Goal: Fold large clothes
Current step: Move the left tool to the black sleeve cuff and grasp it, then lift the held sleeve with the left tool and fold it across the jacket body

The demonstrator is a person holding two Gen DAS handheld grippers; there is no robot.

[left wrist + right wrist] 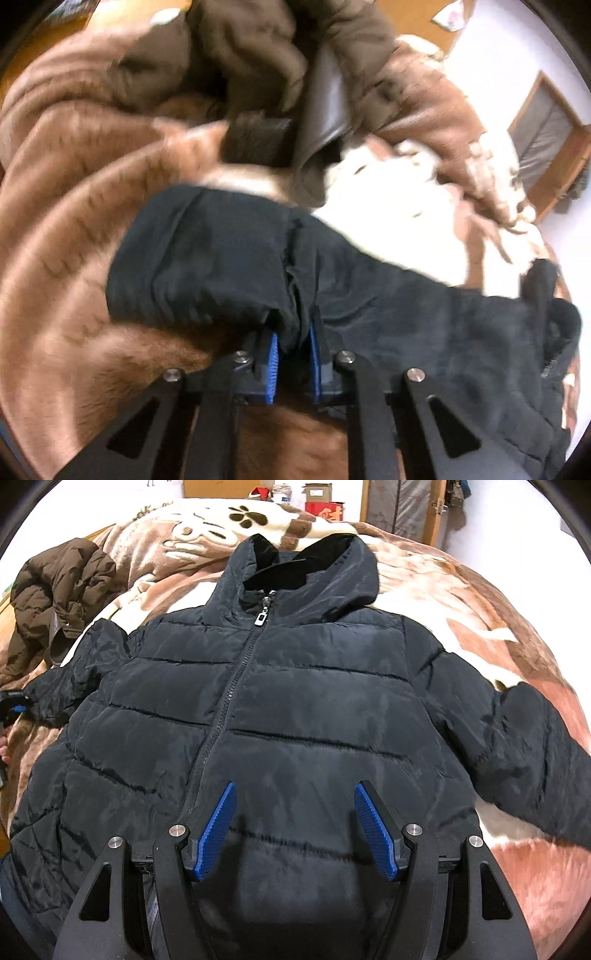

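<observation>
Black puffer jacket (280,709) lies flat, zipped, on the blanket (480,602). My left gripper (293,347) pinches its sleeve cuff (207,258) for folding inward; my right gripper (295,830) hovers spread over the hem.

A dark navy quilted puffer jacket with a hood (295,709) lies face up, zipped, filling the frame's centre, sleeves spread toward left and right edges.

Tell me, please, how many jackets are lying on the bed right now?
2. The black jacket lies spread front-up in the middle of the blanket; the brown jacket sits crumpled beyond its sleeve, near the bed's edge. More could be hidden outside both views.
</observation>
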